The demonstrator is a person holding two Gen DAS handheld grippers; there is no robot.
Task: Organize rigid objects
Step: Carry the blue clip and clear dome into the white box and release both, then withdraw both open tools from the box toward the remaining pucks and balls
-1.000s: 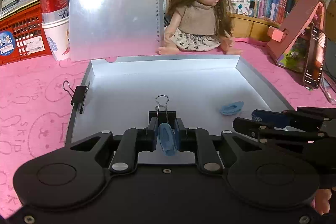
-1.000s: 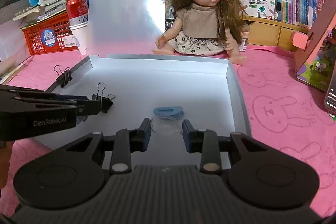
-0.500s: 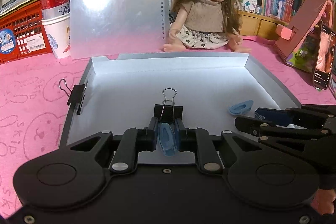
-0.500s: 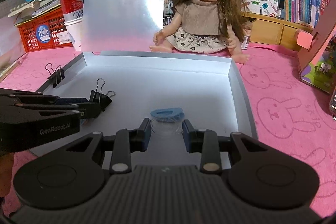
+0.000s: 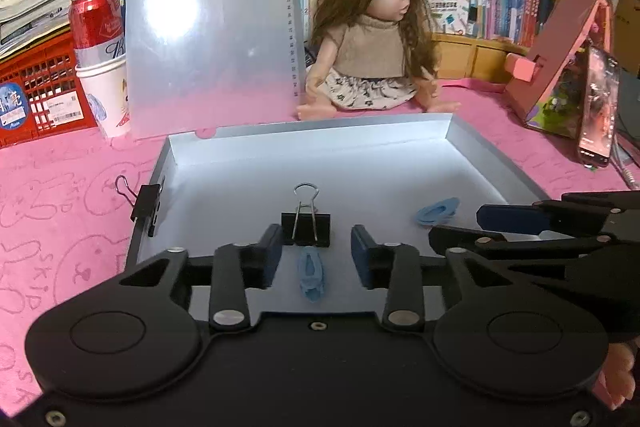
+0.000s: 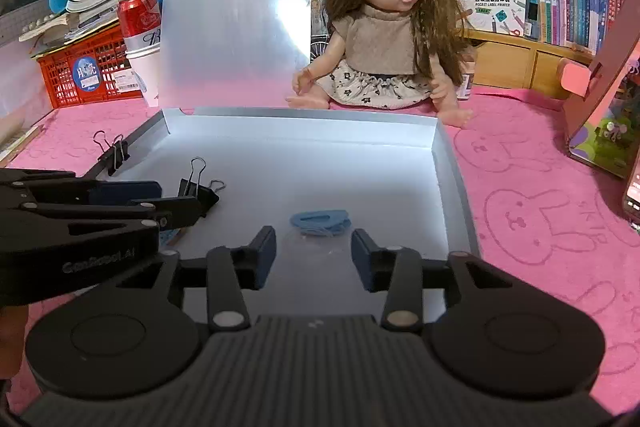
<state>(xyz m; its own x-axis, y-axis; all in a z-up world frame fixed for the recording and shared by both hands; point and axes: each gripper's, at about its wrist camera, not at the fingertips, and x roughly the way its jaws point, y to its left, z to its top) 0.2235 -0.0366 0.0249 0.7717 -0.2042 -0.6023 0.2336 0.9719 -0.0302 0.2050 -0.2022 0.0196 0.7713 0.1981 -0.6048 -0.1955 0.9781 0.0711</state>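
A small blue doll shoe [image 5: 312, 275] lies on the floor of the shallow grey box [image 5: 312, 135], between the fingers of my left gripper [image 5: 317, 243]. Its jaws are opening and the pads stand clear of the shoe. A black binder clip [image 5: 306, 227] stands just ahead of them. A second blue shoe [image 6: 318, 219] lies just ahead of my right gripper [image 6: 314, 247], whose jaws are also opening. Only a faint clear scrap shows between them. In the left wrist view the right gripper [image 5: 476, 227] reaches in from the right, beside that second shoe [image 5: 438, 211].
Another binder clip [image 5: 146, 207] is clamped on the box's left wall. Behind the box stand a clear upright lid [image 5: 212, 27], a doll [image 5: 372, 51], and a red can in a paper cup [image 5: 100, 59]. A pink toy house [image 5: 560, 67] and a phone [image 5: 598, 103] stand to the right.
My left gripper was shut on the blue shoe; its jaws have spread and the shoe now lies free on the box floor. The right gripper's jaws have widened too.
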